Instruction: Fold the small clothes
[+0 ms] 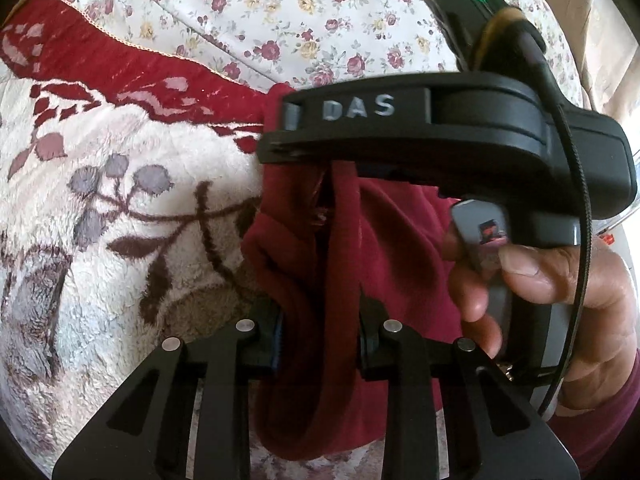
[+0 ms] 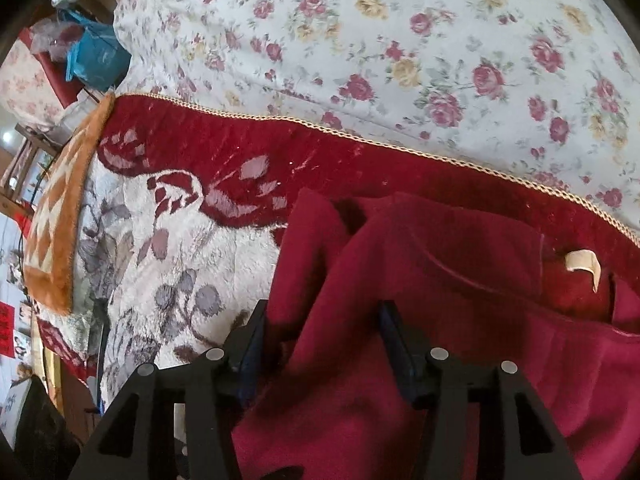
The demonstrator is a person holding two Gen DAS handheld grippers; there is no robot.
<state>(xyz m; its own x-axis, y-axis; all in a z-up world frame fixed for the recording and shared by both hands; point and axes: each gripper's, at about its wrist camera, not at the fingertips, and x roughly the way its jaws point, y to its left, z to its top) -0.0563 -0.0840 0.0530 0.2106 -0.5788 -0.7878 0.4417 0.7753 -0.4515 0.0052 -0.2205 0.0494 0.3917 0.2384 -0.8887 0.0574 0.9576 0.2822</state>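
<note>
Garment (image 2: 420,280): matt maroon knit cloth. Blanket (image 1: 120,208): plush fleece. Sheet (image 2: 400,40): smooth floral cotton. Grippers (image 1: 320,336): matt black plastic, metal pins.

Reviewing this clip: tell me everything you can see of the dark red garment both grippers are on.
The dark red garment looks like soft, fleecy knit, bunched and creased rather than flat. A cream label sits inside an opening near one edge. It hangs in thick folds between the left gripper fingers, and the right gripper also has cloth between its fingers. It lies over a plush red-and-cream floral blanket.
</note>
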